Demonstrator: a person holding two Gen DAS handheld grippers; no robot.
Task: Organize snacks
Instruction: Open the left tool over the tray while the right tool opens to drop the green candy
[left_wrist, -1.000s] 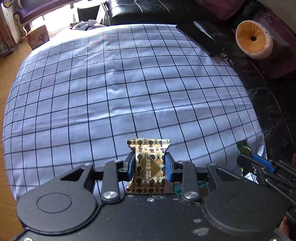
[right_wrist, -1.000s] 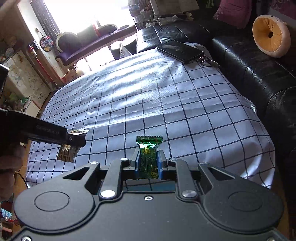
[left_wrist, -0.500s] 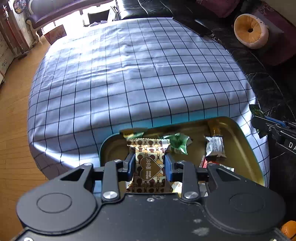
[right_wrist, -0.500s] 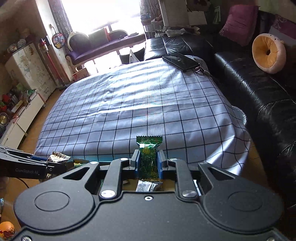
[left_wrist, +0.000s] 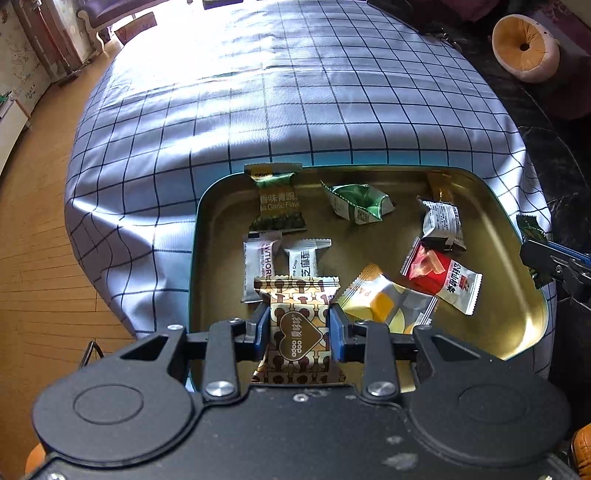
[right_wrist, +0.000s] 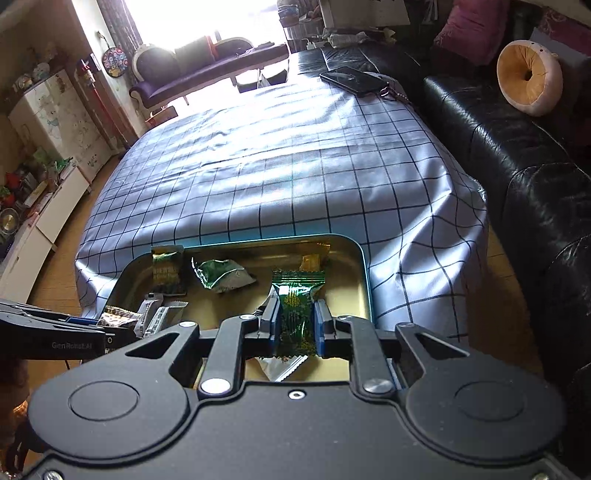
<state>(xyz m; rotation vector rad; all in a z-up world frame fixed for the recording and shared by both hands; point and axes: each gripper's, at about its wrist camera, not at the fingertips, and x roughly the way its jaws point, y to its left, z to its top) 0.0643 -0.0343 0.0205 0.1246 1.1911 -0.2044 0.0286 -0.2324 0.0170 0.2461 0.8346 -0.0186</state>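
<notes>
My left gripper (left_wrist: 298, 326) is shut on a brown-and-gold patterned snack packet (left_wrist: 300, 325) and holds it over the near left part of a gold tin tray with a teal rim (left_wrist: 517, 332). My right gripper (right_wrist: 295, 321) is shut on a green snack packet (right_wrist: 296, 314) above the tray's right side (right_wrist: 364, 280). Several wrapped snacks lie in the tray: a green garlic-pea packet (left_wrist: 277, 203), a crumpled green wrapper (left_wrist: 358, 203), a red packet (left_wrist: 439, 277), a yellow packet (left_wrist: 384, 302). The right gripper shows at the left wrist view's right edge (left_wrist: 543, 258).
The tray sits at the near edge of a table under a blue checked cloth (right_wrist: 295, 166). A black phone (right_wrist: 351, 79) lies at the far corner. A black leather sofa (right_wrist: 517, 147) with a round cushion (right_wrist: 528, 79) runs along the right. Wooden floor (left_wrist: 37, 240) lies left.
Both grippers have pulled back toward me and tilted down with their packets. The tin tray and the snacks in it have come fully into view beneath them.
</notes>
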